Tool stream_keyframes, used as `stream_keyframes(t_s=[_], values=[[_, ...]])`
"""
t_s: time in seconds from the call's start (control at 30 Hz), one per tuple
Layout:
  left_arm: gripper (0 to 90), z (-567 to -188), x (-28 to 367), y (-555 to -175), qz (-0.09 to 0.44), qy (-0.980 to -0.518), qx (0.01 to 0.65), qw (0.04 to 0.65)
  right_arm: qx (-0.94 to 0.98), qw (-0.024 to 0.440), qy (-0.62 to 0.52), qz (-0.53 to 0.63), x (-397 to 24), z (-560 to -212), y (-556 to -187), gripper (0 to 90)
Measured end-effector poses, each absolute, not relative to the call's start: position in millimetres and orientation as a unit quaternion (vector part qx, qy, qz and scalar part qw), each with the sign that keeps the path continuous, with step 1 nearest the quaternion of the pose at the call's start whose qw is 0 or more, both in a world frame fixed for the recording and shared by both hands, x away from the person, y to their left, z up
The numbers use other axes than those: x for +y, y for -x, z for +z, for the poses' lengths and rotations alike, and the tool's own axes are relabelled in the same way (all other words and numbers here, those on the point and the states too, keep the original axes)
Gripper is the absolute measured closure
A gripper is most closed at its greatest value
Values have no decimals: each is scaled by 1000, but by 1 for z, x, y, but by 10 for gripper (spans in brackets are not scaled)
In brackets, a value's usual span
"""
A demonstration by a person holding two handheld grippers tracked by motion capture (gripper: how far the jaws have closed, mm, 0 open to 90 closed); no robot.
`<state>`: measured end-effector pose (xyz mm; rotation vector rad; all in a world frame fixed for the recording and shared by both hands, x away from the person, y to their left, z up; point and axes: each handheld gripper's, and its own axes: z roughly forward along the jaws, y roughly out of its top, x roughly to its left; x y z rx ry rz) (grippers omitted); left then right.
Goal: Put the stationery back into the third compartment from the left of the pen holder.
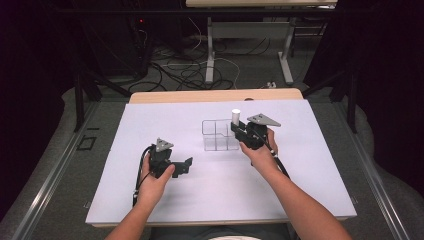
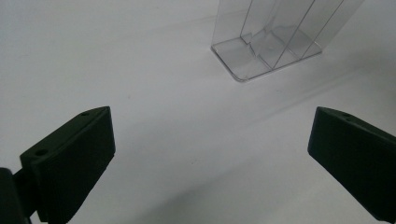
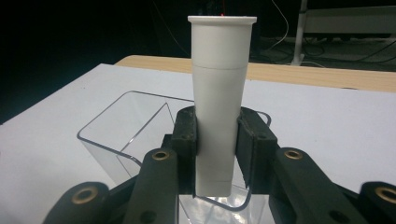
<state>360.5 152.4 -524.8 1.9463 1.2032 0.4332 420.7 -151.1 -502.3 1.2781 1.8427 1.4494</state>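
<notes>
1. The right gripper has its jaws pressed tight on a white tube. The tube stands straight up, with its cap on top.
2. The tube is up in the air, right over the near edge of the clear plastic box. Its bottom end sits at about the height of the box's rim.
3. So the picking up looks done. I think the tube goes into the box next, and that part is not done yet. It has to go down into one of the little rooms inside.
4. The left gripper rests low on the table, well apart from the box. Its jaws are wide apart and hold nothing.
5. The tube is smooth, round and dull white, a bit wider at the top.
6. The box is see-through and shiny, with thin walls inside and rounded corners.
7. The table top is flat, white and plain. The gripper pads are black and blocky.
</notes>
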Motion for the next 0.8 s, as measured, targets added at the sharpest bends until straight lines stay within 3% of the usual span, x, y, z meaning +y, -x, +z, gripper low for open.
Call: stream_keyframes(t_s=[0.67, 0.8], values=[[8, -526, 151, -361, 169, -772, 471, 392, 683, 237, -468, 509, -144, -513, -426, 695], [8, -525, 153, -361, 170, -771, 473, 391, 679, 230, -461, 524, -147, -508, -424, 561]])
